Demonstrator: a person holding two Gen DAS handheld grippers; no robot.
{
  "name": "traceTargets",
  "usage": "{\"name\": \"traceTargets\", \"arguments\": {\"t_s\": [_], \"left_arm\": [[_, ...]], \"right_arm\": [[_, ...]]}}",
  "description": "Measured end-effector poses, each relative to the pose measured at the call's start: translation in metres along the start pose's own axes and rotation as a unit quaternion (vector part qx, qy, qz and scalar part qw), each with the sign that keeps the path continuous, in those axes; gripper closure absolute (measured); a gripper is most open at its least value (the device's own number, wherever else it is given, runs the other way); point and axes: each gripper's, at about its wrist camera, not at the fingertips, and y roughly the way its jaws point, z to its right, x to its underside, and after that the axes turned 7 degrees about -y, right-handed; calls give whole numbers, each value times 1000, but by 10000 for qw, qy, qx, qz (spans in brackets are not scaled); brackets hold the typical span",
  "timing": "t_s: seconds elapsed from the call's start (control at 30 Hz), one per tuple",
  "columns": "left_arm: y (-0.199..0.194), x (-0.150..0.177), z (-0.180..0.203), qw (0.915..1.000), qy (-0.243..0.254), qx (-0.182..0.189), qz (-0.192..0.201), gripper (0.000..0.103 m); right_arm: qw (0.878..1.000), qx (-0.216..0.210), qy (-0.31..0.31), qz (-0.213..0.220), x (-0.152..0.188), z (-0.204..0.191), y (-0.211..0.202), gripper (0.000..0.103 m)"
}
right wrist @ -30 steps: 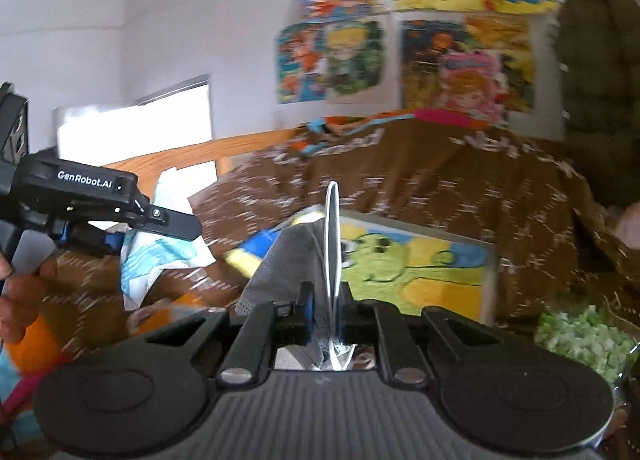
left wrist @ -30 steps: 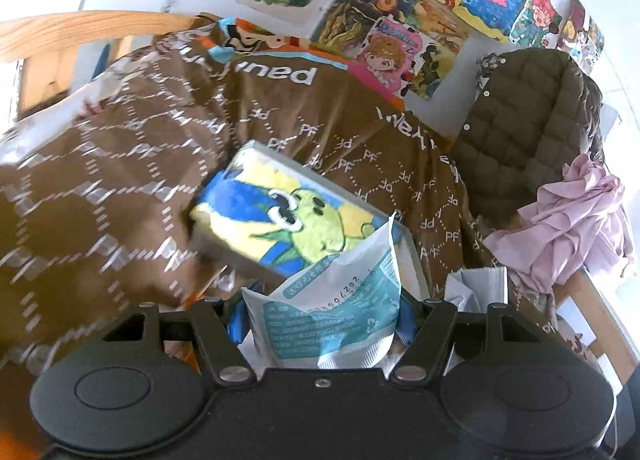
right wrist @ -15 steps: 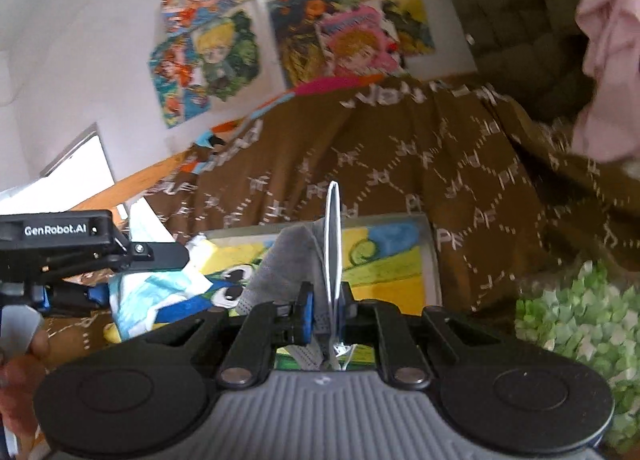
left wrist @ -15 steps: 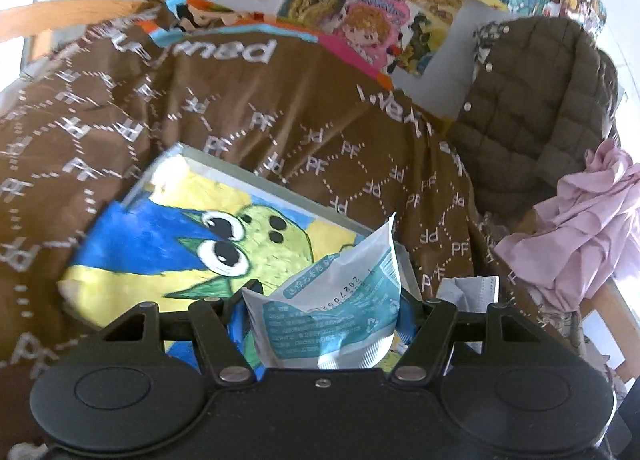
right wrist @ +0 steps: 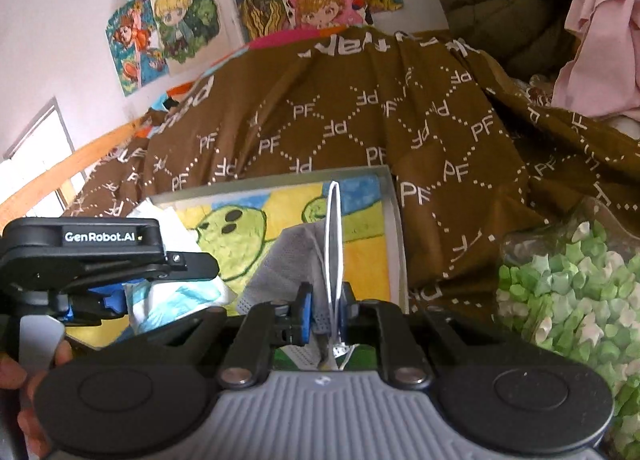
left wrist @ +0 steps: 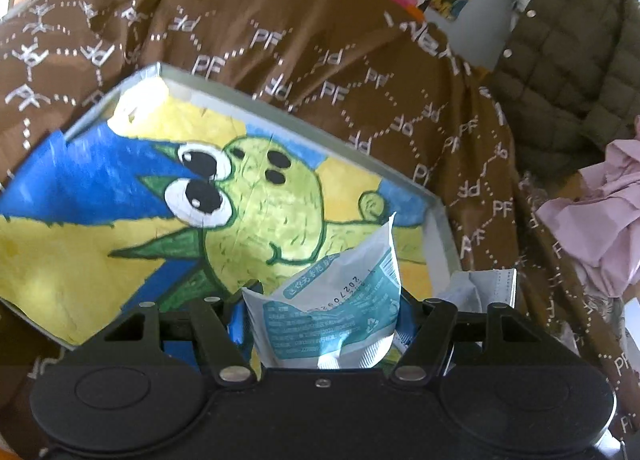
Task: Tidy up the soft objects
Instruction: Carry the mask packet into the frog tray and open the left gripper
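Observation:
My left gripper [left wrist: 320,320] is shut on a white and teal plastic packet [left wrist: 340,300] and holds it just over the near right part of a shallow grey tray [left wrist: 280,115]. The tray is lined with a painting of a green cartoon creature. A grey face mask [right wrist: 292,260] with a white ear loop stands upright in my right gripper [right wrist: 326,308], which is shut on it above the tray's [right wrist: 394,219] near right corner. In the right wrist view the left gripper [right wrist: 132,292] and its packet [right wrist: 172,300] sit close on the left, and a person's hand holds that gripper.
The tray lies on a brown quilt [left wrist: 320,59] printed with white letters. An olive padded jacket [left wrist: 560,59] and a pink garment [left wrist: 592,219] are heaped at the right. A clear container of green and white paper stars [right wrist: 568,292] stands near the right gripper. Posters cover the wall [right wrist: 60,39].
Both grippers have come down and forward over the tray, which now fills much more of each view. The right gripper's view has rolled. The packet and the mask stay gripped.

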Motion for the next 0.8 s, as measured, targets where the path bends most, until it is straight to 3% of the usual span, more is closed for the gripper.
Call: {"name": "traceTargets", "arguments": {"t_s": [0.5,0.63,0.8], "left_arm": [[18,2,-6,9991,-203,-116,-356,33],[20,3,-6,9988,-171,-193,-414,29],[13,4,-2,9991,-121,-263,-319,16]], "right_arm": [[9994,-38,132,-302,3,1,10,76],[9994,-1,152,-316,3,1,9,64],[9995,20,191,-242,0,3,3,47]]}}
